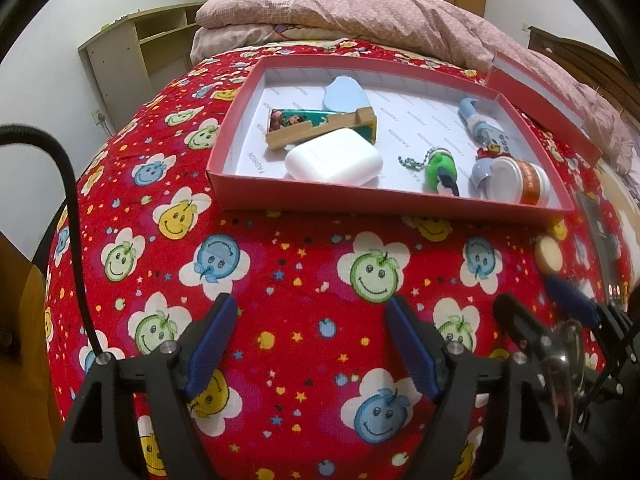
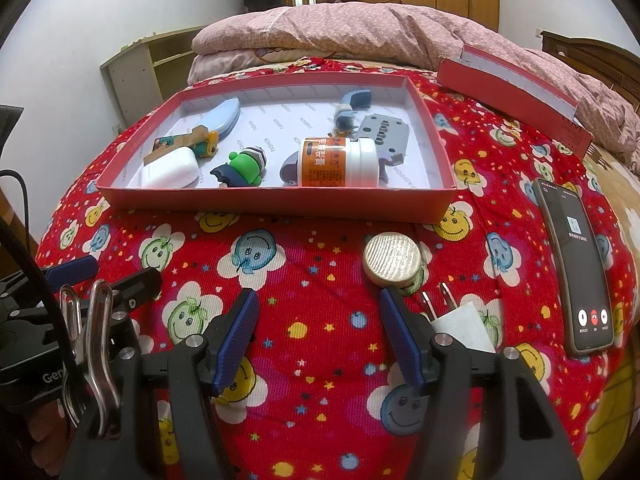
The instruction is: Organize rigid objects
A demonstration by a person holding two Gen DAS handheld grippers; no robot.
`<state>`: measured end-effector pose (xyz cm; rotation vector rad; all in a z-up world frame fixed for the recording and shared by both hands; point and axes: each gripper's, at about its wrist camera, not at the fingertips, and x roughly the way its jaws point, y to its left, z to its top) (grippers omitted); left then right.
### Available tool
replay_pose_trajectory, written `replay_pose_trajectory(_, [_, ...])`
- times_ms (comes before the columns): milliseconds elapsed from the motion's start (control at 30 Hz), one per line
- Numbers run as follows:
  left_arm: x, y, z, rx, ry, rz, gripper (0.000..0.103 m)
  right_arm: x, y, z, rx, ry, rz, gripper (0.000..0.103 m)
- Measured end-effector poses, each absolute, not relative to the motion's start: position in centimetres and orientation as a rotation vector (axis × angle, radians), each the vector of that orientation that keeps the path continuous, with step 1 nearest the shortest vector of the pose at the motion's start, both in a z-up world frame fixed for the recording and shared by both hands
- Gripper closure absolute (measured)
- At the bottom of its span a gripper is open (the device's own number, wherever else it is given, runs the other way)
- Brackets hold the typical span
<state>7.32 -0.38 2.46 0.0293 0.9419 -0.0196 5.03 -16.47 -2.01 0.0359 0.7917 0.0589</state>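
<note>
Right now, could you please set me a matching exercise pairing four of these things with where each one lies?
Things:
1. white case
2. round tin
3. phone
4. box lid

Places:
A. on the bedspread at the far right, screen lit
B. inside the red box, near its left front corner
C. beyond the box to the right, by the pink quilt
D. on the bedspread just in front of the box, beside the white plug

Pairs: 1-B, 2-D, 3-A, 4-C
</note>
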Motion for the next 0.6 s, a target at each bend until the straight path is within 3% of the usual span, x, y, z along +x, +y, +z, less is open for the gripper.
replay_pose_trajectory(600, [7.30,-0.27,2.42,0.029,0.945,-0.019,0.022,4.98,-16.47,-2.06,0.037,0.790,0.059,0.038])
